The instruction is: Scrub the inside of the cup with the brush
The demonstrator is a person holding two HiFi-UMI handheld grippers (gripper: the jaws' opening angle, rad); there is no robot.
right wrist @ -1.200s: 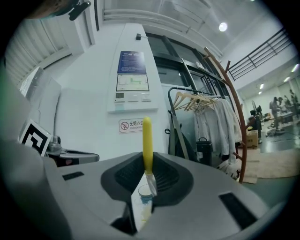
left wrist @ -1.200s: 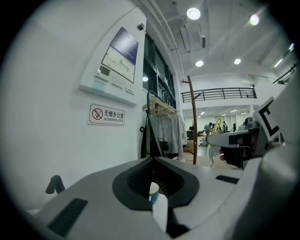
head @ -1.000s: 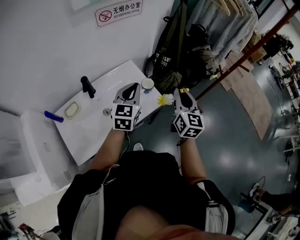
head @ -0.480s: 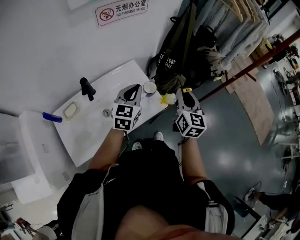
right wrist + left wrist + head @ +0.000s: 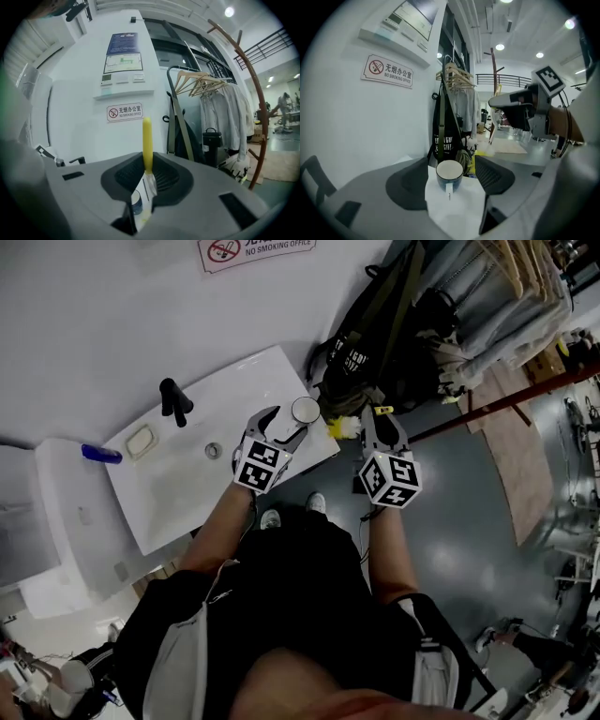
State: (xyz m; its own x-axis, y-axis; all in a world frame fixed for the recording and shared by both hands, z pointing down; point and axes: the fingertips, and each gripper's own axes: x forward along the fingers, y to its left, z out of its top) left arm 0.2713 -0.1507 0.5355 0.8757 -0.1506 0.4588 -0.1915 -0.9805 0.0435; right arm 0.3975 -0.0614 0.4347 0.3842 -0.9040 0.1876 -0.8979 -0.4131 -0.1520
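Observation:
A blue cup (image 5: 306, 410) with a white inside stands upright at the near right corner of the white sink counter (image 5: 187, 484). My left gripper (image 5: 286, 425) is just short of it and its jaws have just been opening. In the left gripper view the cup (image 5: 449, 172) stands between the spread fingertips, handle toward me, and the pads do not touch it. My right gripper (image 5: 373, 423) is shut on a yellow brush (image 5: 339, 427), its head close to the right of the cup. In the right gripper view the brush handle (image 5: 147, 140) stands upright in the right gripper (image 5: 147, 180).
On the counter are a black faucet (image 5: 172, 399), a soap dish (image 5: 141, 440) and the drain (image 5: 214, 451). A blue object (image 5: 101, 454) lies on the white unit to the left. A black backpack (image 5: 361, 362) and a clothes rack stand behind the cup.
The left gripper's jaws went from shut to open as it sank toward the cup. The right gripper came closer to the cup with the brush.

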